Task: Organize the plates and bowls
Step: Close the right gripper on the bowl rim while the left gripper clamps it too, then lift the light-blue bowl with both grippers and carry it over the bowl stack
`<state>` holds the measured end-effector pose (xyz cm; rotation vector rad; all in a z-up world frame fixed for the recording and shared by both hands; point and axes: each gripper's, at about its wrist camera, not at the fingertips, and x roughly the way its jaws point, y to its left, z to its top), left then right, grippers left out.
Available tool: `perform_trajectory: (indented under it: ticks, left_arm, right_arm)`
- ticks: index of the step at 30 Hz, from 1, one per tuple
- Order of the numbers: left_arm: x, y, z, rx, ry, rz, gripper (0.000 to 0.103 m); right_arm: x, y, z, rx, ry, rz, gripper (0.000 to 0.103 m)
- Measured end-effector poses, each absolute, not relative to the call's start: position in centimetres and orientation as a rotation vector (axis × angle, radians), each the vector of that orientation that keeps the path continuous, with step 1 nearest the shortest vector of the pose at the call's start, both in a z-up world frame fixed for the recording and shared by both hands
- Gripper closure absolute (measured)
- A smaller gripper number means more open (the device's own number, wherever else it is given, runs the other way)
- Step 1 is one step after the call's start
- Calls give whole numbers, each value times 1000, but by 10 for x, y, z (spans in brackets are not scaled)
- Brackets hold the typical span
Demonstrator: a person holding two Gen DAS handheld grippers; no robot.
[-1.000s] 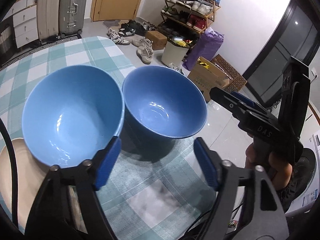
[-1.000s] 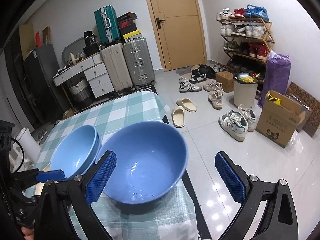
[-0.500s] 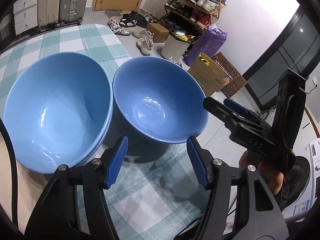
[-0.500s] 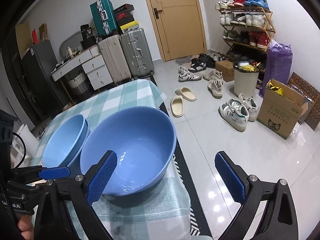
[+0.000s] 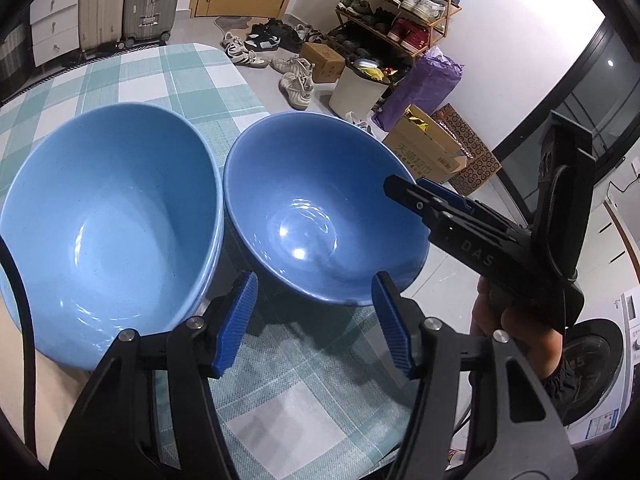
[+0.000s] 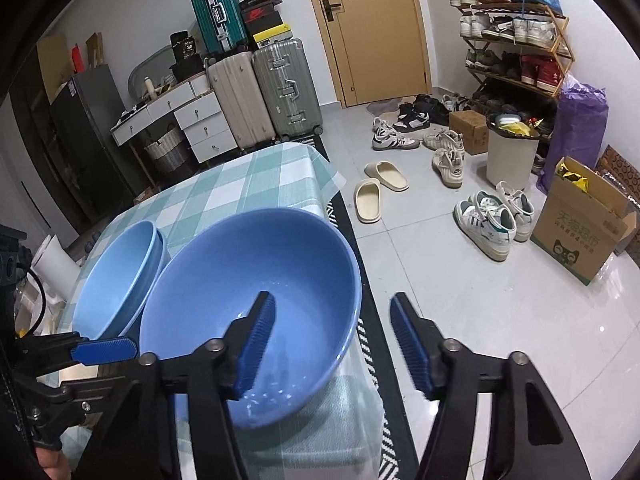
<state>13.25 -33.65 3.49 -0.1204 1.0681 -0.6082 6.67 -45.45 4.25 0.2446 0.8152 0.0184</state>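
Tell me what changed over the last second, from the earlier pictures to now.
Both grippers have closed in on the darker blue bowl, jaws narrowing. The right gripper now straddles its rim, one finger inside, not yet pinching. The left gripper nears its near side, jaws empty. Both bowls stay on the checked tablecloth.

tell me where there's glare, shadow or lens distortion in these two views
Left wrist view: bright ceiling-light spots glint inside the darker blue bowl, which casts a dark shadow on the checked tablecloth; fisheye bends the window frame. Right wrist view: the glossy floor tiles reflect light at right, the door bows, and the corners are vignetted black.
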Motion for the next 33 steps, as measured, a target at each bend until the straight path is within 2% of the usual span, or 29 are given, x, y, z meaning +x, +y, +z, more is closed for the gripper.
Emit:
perform_trajectory:
  ticks: [2,4,8,10,12,16,33]
  left_arm:
    - [134,-338,35,-118,1067,-609,49]
    - [135,-339,35,-114,1065,-609,50]
    - [135,-341,34,-100,1066,-601,53]
    - [136,-342,33,-86,1060,-593,55]
    - [136,-343,32,-64,1056,-581,62]
    - [135,-345,30,-41,1052,-561,68]
    - [129,-345,32,-16,1013,-582,69]
  right_arm:
    - [72,-454,40,244,818,19,51]
    - [75,-454,39,237,822,14,60]
    - [79,-454,37,234,819,4,66]
    - [79,-455,36,233,816,0,69]
    - [79,-456,36,231,816,-5,70]
    - [80,-455,34,216,811,-6,78]
    - [62,-456,36,195,789,-34,81]
